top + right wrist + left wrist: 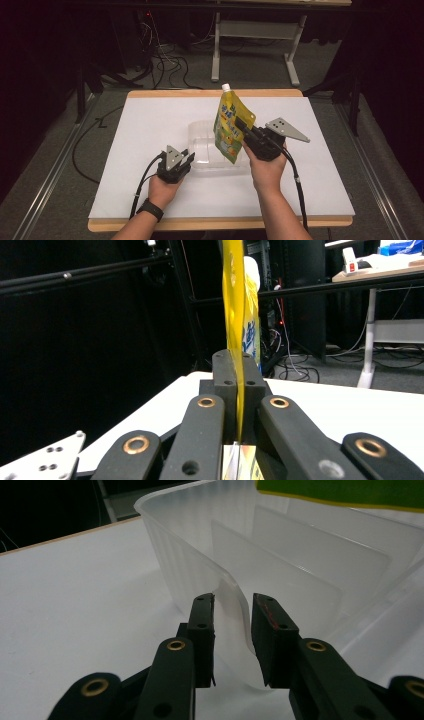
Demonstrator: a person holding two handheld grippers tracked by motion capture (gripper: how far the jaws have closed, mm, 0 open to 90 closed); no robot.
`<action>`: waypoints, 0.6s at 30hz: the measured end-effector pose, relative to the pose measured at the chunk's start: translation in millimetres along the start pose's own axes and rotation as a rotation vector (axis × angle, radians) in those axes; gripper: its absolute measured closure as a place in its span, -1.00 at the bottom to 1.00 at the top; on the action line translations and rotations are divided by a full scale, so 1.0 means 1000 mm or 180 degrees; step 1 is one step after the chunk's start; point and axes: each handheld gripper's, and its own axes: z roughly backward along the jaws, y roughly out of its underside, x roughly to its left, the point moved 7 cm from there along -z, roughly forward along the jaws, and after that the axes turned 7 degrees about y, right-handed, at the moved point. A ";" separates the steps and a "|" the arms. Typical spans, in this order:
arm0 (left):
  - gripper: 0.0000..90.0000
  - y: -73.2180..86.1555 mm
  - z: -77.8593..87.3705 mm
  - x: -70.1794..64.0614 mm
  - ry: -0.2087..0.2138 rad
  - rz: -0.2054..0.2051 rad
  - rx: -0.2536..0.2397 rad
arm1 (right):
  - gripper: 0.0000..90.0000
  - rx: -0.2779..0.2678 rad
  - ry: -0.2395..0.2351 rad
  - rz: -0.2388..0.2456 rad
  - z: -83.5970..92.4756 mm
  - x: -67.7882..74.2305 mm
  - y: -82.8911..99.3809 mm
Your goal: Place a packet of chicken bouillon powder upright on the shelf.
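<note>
The left gripper [186,158] clamps the curled near rim of a clear, ribbed plastic container [200,555] sitting mid-table on white paper [150,130]. The right gripper [244,128], jaws pressed tight, pinches the edge of a yellow-green spouted drink pouch [227,127], held upright over the container's right end.

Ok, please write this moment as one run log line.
left gripper: shut on clear plastic container rim | right gripper: shut on yellow spouted drink pouch, above container
</note>
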 end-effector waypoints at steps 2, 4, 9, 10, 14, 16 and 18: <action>0.60 0.000 0.000 0.000 -0.0007 -0.0004 0.0002 | 1.00 0.0007 0.0006 0.0011 -0.002 0.001 0.001; 0.60 0.000 0.001 -0.001 -0.0014 -0.0009 0.0010 | 1.00 0.0011 0.0020 0.0019 -0.008 0.002 0.002; 0.59 0.000 0.001 -0.001 -0.0024 -0.0029 0.0007 | 1.00 0.0032 0.0061 0.0016 -0.021 0.004 0.006; 0.59 0.000 0.001 -0.001 -0.0024 -0.0036 0.0008 | 1.00 0.0037 0.0068 -0.0012 -0.025 0.004 0.008; 0.59 0.000 0.001 -0.001 -0.0031 -0.0055 0.0012 | 1.00 0.0054 0.0099 -0.0038 -0.034 0.006 0.011; 0.59 0.000 0.002 -0.001 -0.0032 -0.0069 0.0015 | 1.00 0.0057 0.0116 -0.0030 -0.036 0.006 0.012; 0.59 0.000 0.002 -0.001 -0.0035 -0.0075 0.0017 | 1.00 0.0076 0.0155 -0.0039 -0.040 0.006 0.014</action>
